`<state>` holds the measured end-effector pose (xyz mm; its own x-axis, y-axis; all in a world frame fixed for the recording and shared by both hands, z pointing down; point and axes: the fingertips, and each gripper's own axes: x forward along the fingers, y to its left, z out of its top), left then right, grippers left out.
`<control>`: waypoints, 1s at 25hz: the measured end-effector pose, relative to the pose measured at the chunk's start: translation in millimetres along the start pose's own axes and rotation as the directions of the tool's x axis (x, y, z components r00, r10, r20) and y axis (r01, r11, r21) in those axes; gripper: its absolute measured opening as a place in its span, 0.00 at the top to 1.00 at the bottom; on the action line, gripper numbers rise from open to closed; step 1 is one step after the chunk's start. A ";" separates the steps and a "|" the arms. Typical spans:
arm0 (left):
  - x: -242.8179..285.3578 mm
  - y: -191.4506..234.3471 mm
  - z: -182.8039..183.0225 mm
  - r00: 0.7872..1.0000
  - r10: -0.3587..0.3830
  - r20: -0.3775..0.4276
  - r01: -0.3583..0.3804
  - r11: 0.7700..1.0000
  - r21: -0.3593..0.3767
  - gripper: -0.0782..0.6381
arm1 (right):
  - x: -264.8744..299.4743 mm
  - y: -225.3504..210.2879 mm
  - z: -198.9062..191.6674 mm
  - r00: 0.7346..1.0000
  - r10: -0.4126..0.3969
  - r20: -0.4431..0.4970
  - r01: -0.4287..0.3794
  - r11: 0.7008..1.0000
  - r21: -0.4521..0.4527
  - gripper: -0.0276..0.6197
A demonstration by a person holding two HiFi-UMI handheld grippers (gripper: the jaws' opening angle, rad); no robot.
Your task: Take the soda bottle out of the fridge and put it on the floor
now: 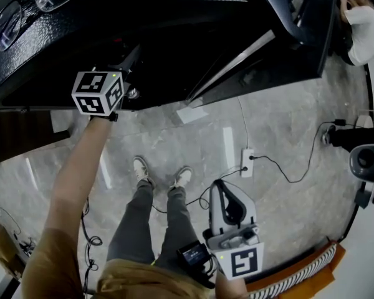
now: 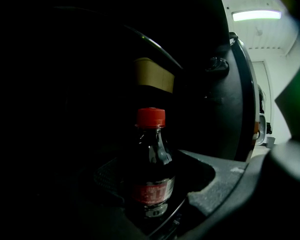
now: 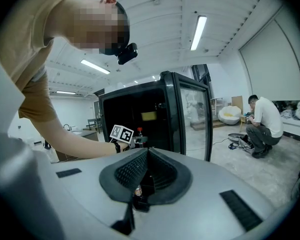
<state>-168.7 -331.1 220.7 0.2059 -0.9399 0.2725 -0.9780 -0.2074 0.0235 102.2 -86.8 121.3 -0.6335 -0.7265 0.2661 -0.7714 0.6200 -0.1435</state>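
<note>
1. The left gripper has its jaws clenched on the lower body of the soda bottle, with a pad on each side. The bottle stands upright with its red cap on top.
2. Bottle and left gripper are at the mouth of the black fridge, just inside its dark front edge.
3. The right gripper has its jaws pressed together with nothing between them. It hangs low at the person's right, well apart from the fridge.
4. The glass fridge door stands open at the right of the opening, so the front is unobstructed.
5. The grey floor lies bare between the fridge and the person's shoes. A power strip and its cables lie right of the shoes.
6. A second person crouches at the far right.
7. A pair of glasses rests on the fridge top, at the far left.
</note>
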 end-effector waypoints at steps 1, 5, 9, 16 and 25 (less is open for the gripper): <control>-3.2 -3.4 0.7 1.000 -0.011 0.002 0.011 1.000 0.005 0.46 | -0.9 1.3 -0.5 1.000 0.001 -0.003 -0.001 1.000 -0.001 0.95; -17.3 -17.9 3.7 0.998 -0.059 0.012 0.058 0.998 0.040 0.46 | -0.8 5.4 -0.3 1.000 0.003 -0.001 -0.003 1.000 0.002 0.95; -31.8 -35.9 13.2 0.993 -0.108 0.040 0.104 0.991 0.086 0.46 | 1.2 7.3 -2.7 1.000 0.011 0.000 -0.011 1.000 0.001 0.95; -74.6 -68.0 28.7 0.974 -0.209 0.087 0.197 0.972 0.127 0.46 | 17.7 16.9 1.0 1.000 0.017 0.021 -0.017 1.000 -0.010 0.95; -122.0 -115.6 6.0 0.940 -0.332 0.073 0.328 0.943 0.063 0.46 | 39.2 16.4 -2.5 0.998 0.056 0.033 -0.052 0.994 -0.101 0.95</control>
<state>-80.6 -194.0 178.9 0.5206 -0.8350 0.1781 -0.8523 -0.5206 0.0507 64.8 -104.4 131.7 -0.6772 -0.7003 0.2260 -0.7272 0.6837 -0.0604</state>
